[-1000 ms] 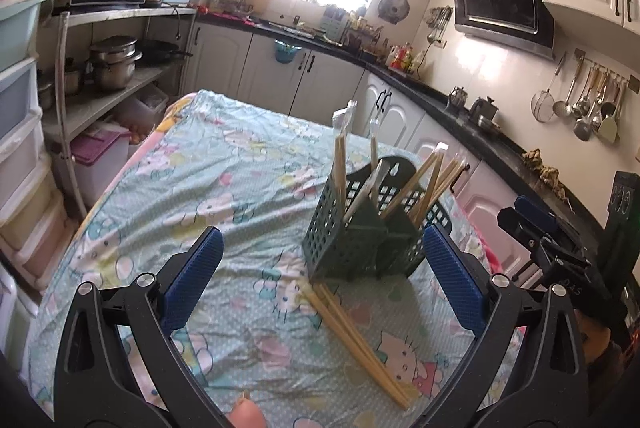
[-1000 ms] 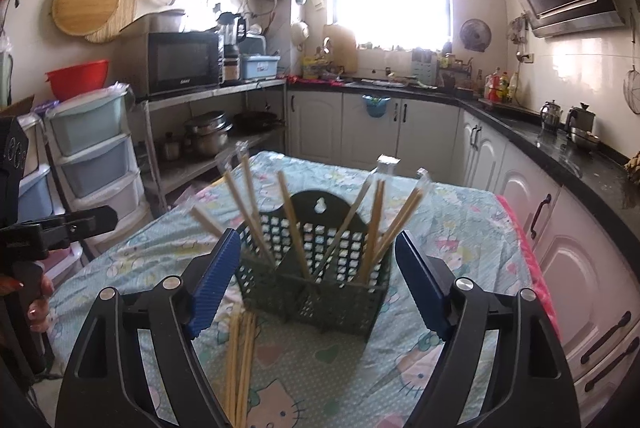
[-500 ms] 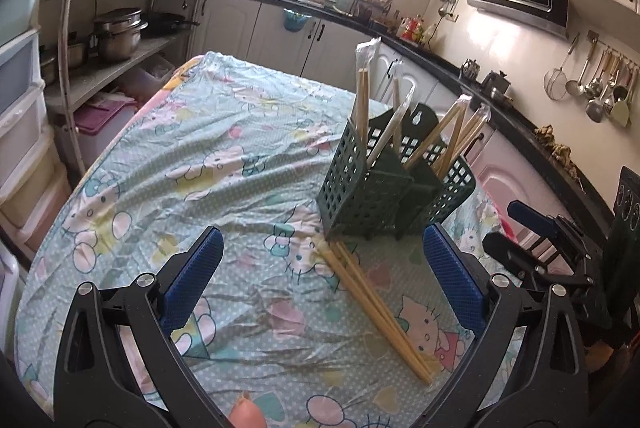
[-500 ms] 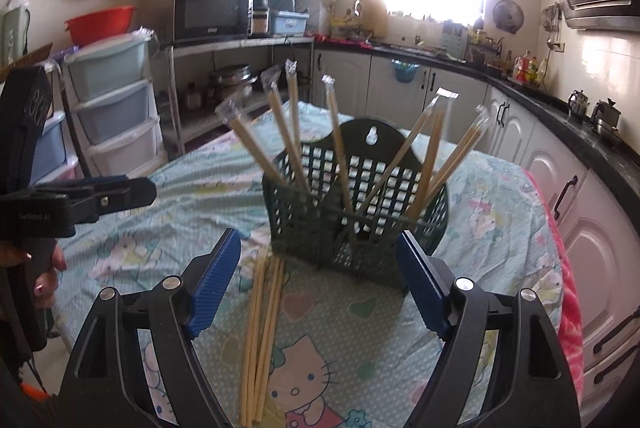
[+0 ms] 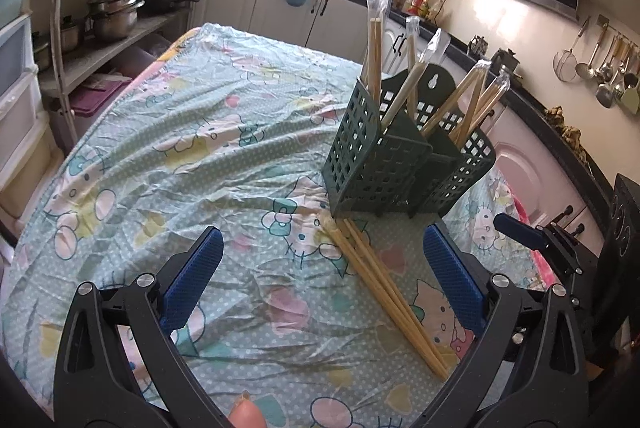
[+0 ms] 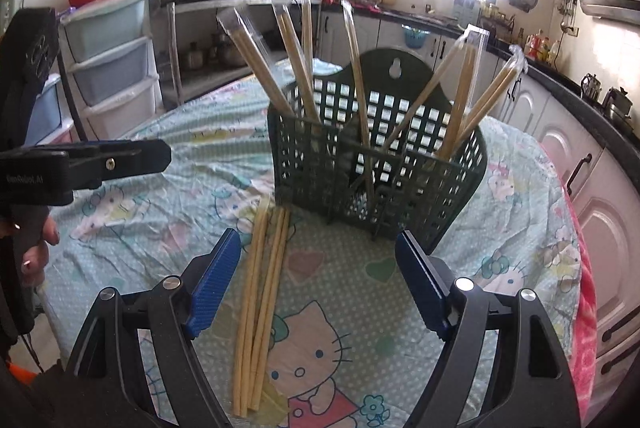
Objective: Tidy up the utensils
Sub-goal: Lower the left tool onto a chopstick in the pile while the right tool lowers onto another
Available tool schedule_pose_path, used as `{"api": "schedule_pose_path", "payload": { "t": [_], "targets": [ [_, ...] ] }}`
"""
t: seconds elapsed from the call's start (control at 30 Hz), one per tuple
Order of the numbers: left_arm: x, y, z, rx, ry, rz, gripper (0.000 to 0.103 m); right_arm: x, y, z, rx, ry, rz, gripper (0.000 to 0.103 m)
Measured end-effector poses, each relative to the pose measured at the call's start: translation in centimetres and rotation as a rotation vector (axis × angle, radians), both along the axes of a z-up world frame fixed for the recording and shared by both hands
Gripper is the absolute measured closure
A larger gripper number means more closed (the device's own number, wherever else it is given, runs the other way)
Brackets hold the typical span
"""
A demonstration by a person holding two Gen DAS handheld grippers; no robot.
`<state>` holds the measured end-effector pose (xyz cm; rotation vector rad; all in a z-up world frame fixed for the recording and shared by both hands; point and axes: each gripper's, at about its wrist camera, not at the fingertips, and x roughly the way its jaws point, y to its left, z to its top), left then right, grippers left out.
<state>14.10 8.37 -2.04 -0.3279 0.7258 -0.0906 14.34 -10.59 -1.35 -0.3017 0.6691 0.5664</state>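
A dark green slotted utensil basket (image 5: 404,163) (image 6: 376,171) stands on the table, with several wrapped chopstick pairs (image 6: 356,67) leaning upright in it. A few loose chopsticks (image 5: 384,288) (image 6: 260,300) lie flat on the cloth just in front of the basket. My left gripper (image 5: 320,280) is open and empty, low over the cloth, with the loose chopsticks between its fingers. My right gripper (image 6: 318,280) is open and empty, close in front of the basket, the loose chopsticks by its left finger. Each gripper shows at the edge of the other view.
The table wears a light blue cartoon-cat cloth (image 5: 192,155). Plastic drawers (image 6: 112,67) and a shelf with pots (image 5: 116,15) stand to the left. Kitchen counter and cabinets (image 6: 580,131) run along the right and far side.
Both grippers have moved down and closer to the basket and the loose chopsticks. Both stay open and empty.
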Motion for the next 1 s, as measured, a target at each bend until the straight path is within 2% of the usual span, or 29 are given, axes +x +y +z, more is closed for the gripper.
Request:
{"api": "schedule_pose_path", "payload": {
  "t": [0.1, 0.27, 0.3, 0.43, 0.67, 0.83, 1.0],
  "targets": [
    [1.1, -0.2, -0.8, -0.001, 0.044, 0.001, 0.011, 0.8, 0.2, -1.0, -0.010, 0.040, -0.005, 0.028],
    [3.2, 0.0, -2.8, -0.052, 0.128, -0.012, 0.012, 2.4, 0.6, -2.5, -0.013, 0.122, -0.004, 0.043],
    [3.8, 0.1, -3.3, -0.075, 0.149, -0.011, 0.019, 2.6, 0.7, -2.8, -0.012, 0.138, -0.003, 0.047],
    [5.3, 0.5, -4.6, -0.154, 0.193, -0.018, 0.035, 3.6, 1.2, -3.7, -0.005, 0.191, 0.002, 0.059],
    [7.8, 0.5, -6.2, -0.234, 0.260, -0.055, 0.062, 4.2, 2.5, -5.0, -0.010, 0.245, 0.041, 0.067],
    [8.8, 0.2, -7.1, -0.258, 0.290, -0.068, 0.062, 4.6, 3.3, -5.7, -0.018, 0.273, 0.057, 0.072],
    [9.5, -0.1, -7.7, -0.248, 0.321, -0.075, 0.062, 5.4, 4.1, -6.3, -0.008, 0.299, 0.058, 0.075]
  ]
}}
